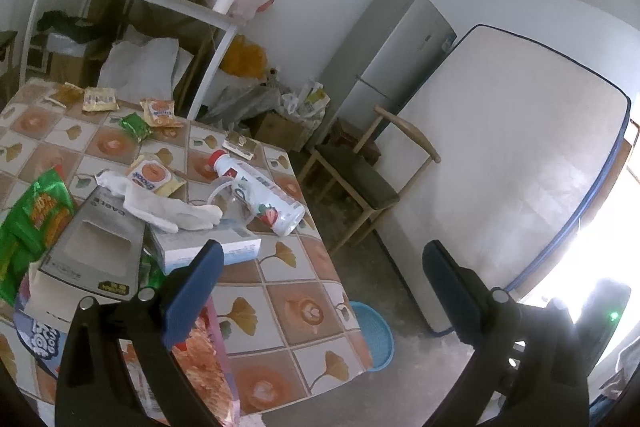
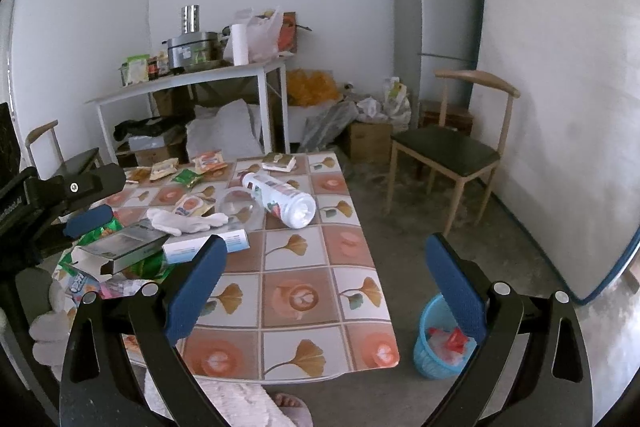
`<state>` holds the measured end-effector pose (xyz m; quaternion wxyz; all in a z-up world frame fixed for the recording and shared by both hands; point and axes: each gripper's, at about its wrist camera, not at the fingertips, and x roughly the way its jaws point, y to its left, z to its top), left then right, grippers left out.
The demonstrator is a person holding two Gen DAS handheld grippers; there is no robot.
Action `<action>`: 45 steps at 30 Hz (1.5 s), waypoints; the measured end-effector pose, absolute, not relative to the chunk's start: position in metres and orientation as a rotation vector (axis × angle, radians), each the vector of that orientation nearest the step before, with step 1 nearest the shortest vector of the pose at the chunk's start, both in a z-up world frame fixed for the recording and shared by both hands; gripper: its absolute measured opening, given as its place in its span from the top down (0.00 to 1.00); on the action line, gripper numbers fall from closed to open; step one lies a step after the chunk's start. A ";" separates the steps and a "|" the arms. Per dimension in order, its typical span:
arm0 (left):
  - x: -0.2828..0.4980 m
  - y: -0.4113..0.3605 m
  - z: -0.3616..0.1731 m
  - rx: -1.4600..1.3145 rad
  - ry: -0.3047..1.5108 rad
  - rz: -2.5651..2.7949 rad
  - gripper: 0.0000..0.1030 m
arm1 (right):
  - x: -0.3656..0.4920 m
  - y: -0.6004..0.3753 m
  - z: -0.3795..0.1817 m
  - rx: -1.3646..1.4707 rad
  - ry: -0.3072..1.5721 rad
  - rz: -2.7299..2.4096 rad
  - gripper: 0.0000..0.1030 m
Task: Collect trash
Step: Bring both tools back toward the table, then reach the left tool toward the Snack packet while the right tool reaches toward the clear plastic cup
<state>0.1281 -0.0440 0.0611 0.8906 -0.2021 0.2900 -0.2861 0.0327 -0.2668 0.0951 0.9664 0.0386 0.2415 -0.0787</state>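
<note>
Trash litters the tiled table (image 2: 304, 299): a lying white strawberry-print bottle (image 2: 284, 199) (image 1: 260, 195), a clear plastic cup (image 2: 240, 205), a white glove (image 2: 180, 221) (image 1: 168, 211), a grey box (image 1: 92, 259), a white-blue box (image 2: 204, 247), a green bag (image 1: 32, 219) and small wrappers (image 1: 160, 113). My left gripper (image 1: 320, 287) is open and empty over the table's near right corner. My right gripper (image 2: 326, 283) is open and empty above the table's front edge. In the right wrist view the left gripper (image 2: 98, 197) hovers over the boxes. A blue basket (image 2: 436, 347) (image 1: 374, 335) holding some trash stands on the floor right of the table.
A wooden chair (image 2: 448, 151) stands right of the table, with a mattress (image 2: 560, 107) leaning on the wall and a fridge (image 2: 440, 23) behind. A cluttered white shelf table (image 2: 192, 79) stands at the back. A person's slippered foot (image 2: 288, 403) shows below.
</note>
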 end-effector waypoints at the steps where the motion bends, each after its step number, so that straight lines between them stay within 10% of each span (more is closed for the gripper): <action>1: 0.128 -0.044 0.061 -0.415 0.599 -0.596 0.05 | 0.032 -0.266 0.095 0.078 0.490 -0.158 0.08; 45: 0.153 0.084 0.054 -0.273 0.639 -0.373 0.05 | 0.127 -0.270 0.034 0.481 0.767 0.121 0.18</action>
